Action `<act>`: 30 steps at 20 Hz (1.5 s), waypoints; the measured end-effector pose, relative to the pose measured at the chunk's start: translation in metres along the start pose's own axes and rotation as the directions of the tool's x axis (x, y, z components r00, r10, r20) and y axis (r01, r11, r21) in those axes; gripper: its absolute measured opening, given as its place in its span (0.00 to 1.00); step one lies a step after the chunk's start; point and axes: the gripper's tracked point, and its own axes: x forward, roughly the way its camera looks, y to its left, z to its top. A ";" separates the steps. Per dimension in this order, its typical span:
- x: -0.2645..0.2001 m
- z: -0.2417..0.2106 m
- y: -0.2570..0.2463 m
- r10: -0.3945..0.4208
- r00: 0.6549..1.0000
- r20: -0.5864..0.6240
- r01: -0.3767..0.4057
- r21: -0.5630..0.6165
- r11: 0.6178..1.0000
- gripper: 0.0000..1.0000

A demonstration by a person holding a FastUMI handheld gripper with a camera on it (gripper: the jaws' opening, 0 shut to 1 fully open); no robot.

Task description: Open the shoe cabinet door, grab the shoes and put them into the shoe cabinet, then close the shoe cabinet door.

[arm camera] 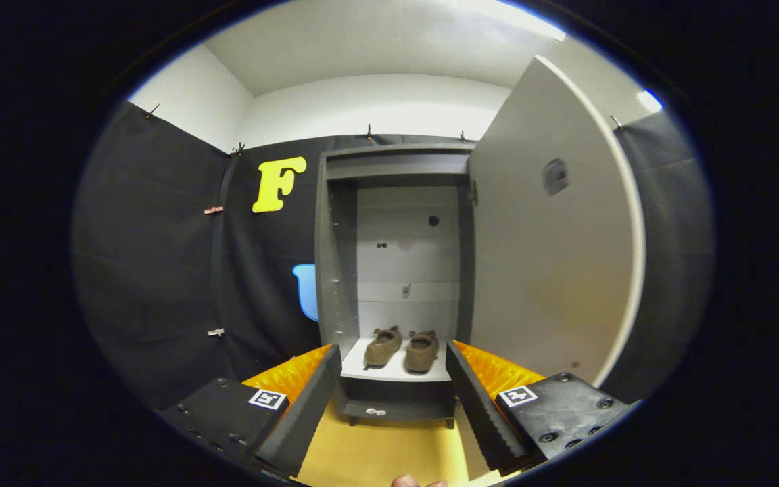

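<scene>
Shoes (403,348) in cabinet (335,270), beyond the spread (seemingly empty) hand-held gripper (393,399).

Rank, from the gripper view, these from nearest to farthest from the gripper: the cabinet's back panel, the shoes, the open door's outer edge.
The gripper is open, holding nothing.
1. Open door's outer edge, nearest, to the fingers' right.
2. Shoes, on the cabinet's bottom shelf, just beyond the fingers.
3. Back panel, farthest, behind the shoes.

Recording booth: black cloth walls (159,270), cabinet (335,270).
</scene>
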 end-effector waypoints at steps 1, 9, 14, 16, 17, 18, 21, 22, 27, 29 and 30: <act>-0.012 0.004 -0.012 -0.016 1.000 0.008 0.016 -0.005 1.000 0.98; -0.062 -0.005 -0.133 -0.286 0.958 -0.005 0.285 -0.049 0.957 0.98; -0.052 -0.031 -0.215 -0.439 0.897 -0.044 0.438 -0.036 0.898 0.98; -0.041 -0.037 -0.236 -0.467 0.883 -0.050 0.464 -0.063 0.884 0.98; -0.035 -0.040 -0.240 -0.466 0.883 -0.059 0.462 -0.065 0.884 0.97; -0.028 -0.044 -0.241 -0.459 0.885 -0.080 0.456 -0.054 0.888 0.97; -0.015 -0.049 -0.224 -0.403 0.908 -0.112 0.409 0.032 0.912 0.98; -0.015 -0.050 -0.222 -0.406 0.907 -0.111 0.412 0.037 0.911 0.98; -0.013 -0.050 -0.202 -0.387 0.916 -0.107 0.389 -0.007 0.921 0.98; -0.013 -0.050 -0.186 -0.372 0.921 -0.113 0.375 0.010 0.927 0.98; -0.013 -0.052 -0.177 -0.359 0.926 -0.115 0.364 0.022 0.931 0.98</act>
